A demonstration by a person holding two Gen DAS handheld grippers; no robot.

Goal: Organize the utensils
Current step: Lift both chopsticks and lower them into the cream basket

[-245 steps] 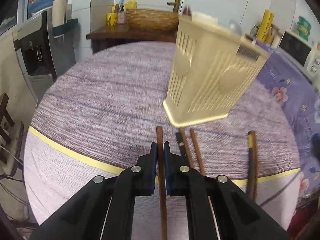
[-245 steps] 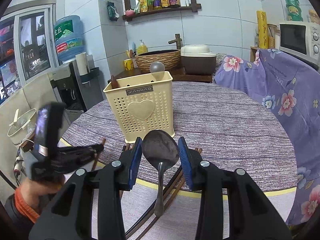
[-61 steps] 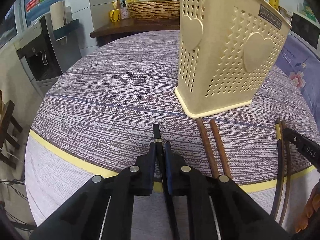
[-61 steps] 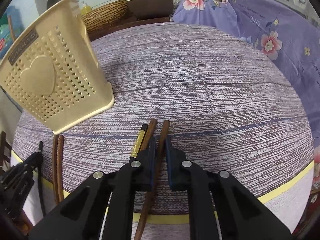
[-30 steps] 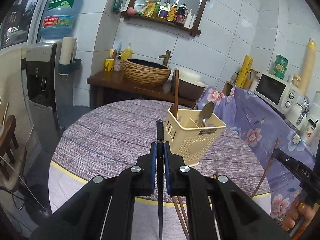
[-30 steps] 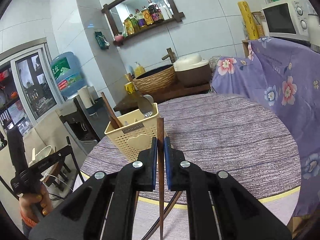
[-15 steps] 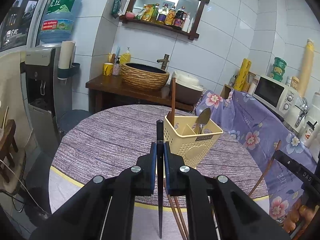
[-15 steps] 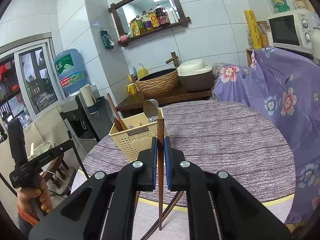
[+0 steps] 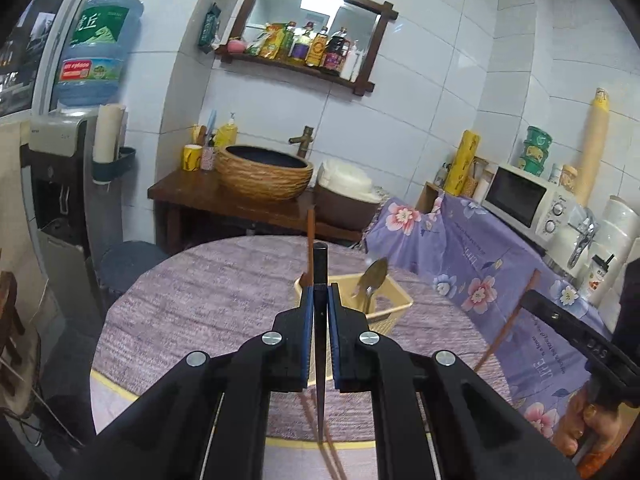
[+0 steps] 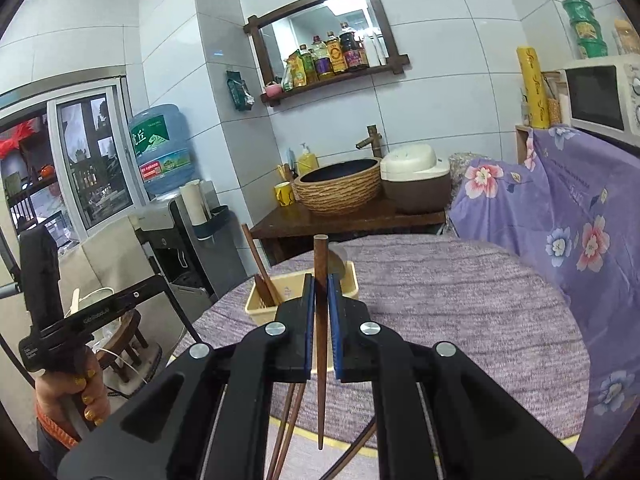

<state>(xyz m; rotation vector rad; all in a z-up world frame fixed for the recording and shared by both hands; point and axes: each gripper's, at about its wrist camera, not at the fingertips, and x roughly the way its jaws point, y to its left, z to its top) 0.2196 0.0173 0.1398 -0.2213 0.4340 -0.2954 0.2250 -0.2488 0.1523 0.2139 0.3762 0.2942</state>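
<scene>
Left hand-held gripper: the black left hand-held gripper (image 9: 320, 300) with blue pads is pinched tight on a slim black chopstick (image 9: 320, 344), held upright, thick end up and tapered tip pointing down over the near edge of the surface.

Left view, behind the grip: the pale yellow perforated plastic utensil basket (image 9: 394, 312) sits on the round surface under a purple-grey striped cloth (image 9: 208, 296); a metal spoon (image 9: 374, 278) stands in it bowl up, and a reddish-brown wooden chopstick (image 9: 309, 236) pokes up at its left side.

Left view, on the cloth: two brown wooden chopsticks (image 9: 330, 456) lie side by side near the yellow-trimmed edge, below the black tip.

Right hand-held gripper: the matching black right hand-held gripper (image 10: 321, 300) is clamped on a brown wooden chopstick (image 10: 321, 344), also upright with its point down. In the left view it shows at the right edge, its stick slanting above the cloth.

Right view, the basket: it stands just behind the fingers, the brown stick leaning out to the left.

Right view, on the cloth: the loose pair lies below the left finger, and one more dark stick (image 10: 352, 452) lies angled near the edge.

Right side: a purple floral cover (image 10: 580, 216) drapes beside the surface.
</scene>
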